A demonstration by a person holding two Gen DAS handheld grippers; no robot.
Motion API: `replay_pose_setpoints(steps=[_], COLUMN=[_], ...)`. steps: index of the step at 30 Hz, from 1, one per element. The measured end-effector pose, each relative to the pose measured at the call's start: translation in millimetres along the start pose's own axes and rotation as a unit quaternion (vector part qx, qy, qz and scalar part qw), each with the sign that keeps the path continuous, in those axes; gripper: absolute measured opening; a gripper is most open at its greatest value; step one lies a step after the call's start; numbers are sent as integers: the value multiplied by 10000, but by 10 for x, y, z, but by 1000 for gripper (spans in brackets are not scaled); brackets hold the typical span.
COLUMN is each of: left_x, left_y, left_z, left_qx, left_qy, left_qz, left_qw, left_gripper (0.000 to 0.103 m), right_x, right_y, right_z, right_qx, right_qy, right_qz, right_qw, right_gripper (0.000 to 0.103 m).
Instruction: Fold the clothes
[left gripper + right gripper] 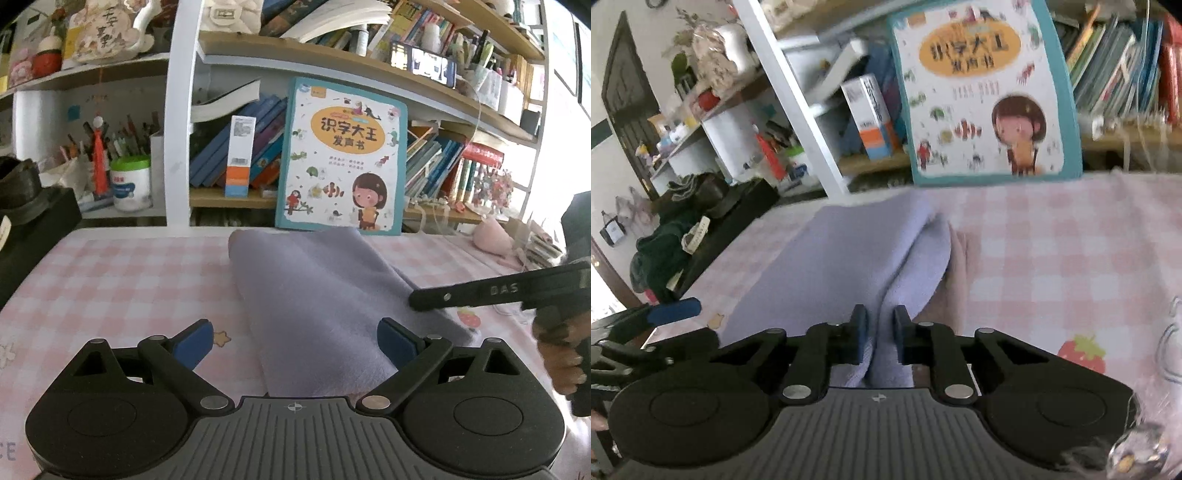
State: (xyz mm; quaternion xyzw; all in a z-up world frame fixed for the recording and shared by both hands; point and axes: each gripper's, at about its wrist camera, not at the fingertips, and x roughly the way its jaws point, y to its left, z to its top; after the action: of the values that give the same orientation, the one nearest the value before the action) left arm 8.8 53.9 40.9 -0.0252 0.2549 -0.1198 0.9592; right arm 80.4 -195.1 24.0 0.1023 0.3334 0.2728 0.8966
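Room is widest on the pink checked tablecloth (1052, 266) right of the folded lavender fleece cloth (314, 295), lying mid-table. Its pinched near fold should be carried over evenly by the right gripper (880, 341), clamped on it; the left gripper (295, 341) is spread wide, empty.

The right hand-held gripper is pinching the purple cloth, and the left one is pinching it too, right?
Not quite. The right hand-held gripper does pinch the purple cloth, but the left hand-held gripper is open, its pads apart and gripping nothing, as the left wrist view shows.
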Motion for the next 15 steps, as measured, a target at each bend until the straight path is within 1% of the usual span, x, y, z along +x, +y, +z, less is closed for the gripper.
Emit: replay_pose_setpoints(steps=[2,4,6,8,9,10,11,12,13,15], left_x=[9,34,51,56,62,69,76,95,127,199], left_y=[-2,7,11,15,26,39,52,74,108,187], left_z=[5,5,5,7,12,18,23,34,44,66], left_qx=[5,-23,-34,-34,-52,-73,-94,-147,-258,-530], left_qy=[-6,21,39,54,72,91,110,136,175,258], left_qz=[-34,-68,-54,-62,-94,-130,-165,-215,-293,-456], left_qw=[10000,10000,10000,10000,9999,9998,9998,9996,9991,9972], left_gripper=[97,97,97,97,97,97,97,97,97,97], right_x=[32,104,101,56,30,-1,-30,-58,-77,-71], right_y=[-35,-104,-158,-192,-215,-249,-280,-311,-341,-394], right_z=[-37,-89,-94,-68,-56,-45,-37,-29,-23,-23], right_qx=[29,88,251,443,558,697,814,930,1034,1210], right_qy=[103,194,183,219,229,219,199,180,184,298], right_qz=[-72,-76,-50,2,46,106,141,175,200,213], right_qw=[9999,9997,9995,9988,9982,9973,9964,9953,9943,9920], right_gripper=[13,19,25,35,46,52,55,63,70,75])
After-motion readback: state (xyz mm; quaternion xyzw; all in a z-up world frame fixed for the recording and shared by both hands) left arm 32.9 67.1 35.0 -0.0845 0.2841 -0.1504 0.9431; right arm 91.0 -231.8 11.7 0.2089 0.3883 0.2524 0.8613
